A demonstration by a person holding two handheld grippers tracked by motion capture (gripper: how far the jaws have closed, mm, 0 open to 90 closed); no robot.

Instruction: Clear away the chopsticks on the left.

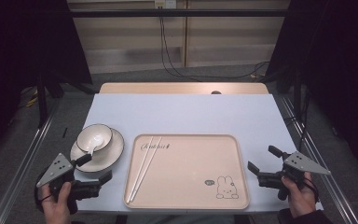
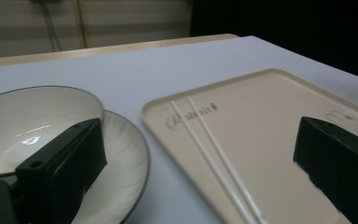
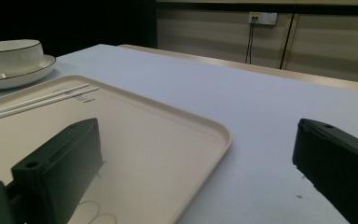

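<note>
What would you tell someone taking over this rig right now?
Left gripper: open, empty, near the plate.
Right gripper: open, empty, right of the tray.
Chopsticks lie side by side on the tray's left part. Bowl sits on the plate, left of the tray, a spoon in it.
Done: chopsticks are on the tray.
Left: probably bowl and plate, which are off the tray.

The high view looks forward and down from above the near edge, taking in the whole tray [image 1: 186, 172]. The left gripper view sits low and close at the tray's [image 2: 270, 140] left, facing across it. The right gripper view skims its [image 3: 168, 140] right corner. All three share the tray and chopsticks [image 1: 143, 167].
</note>
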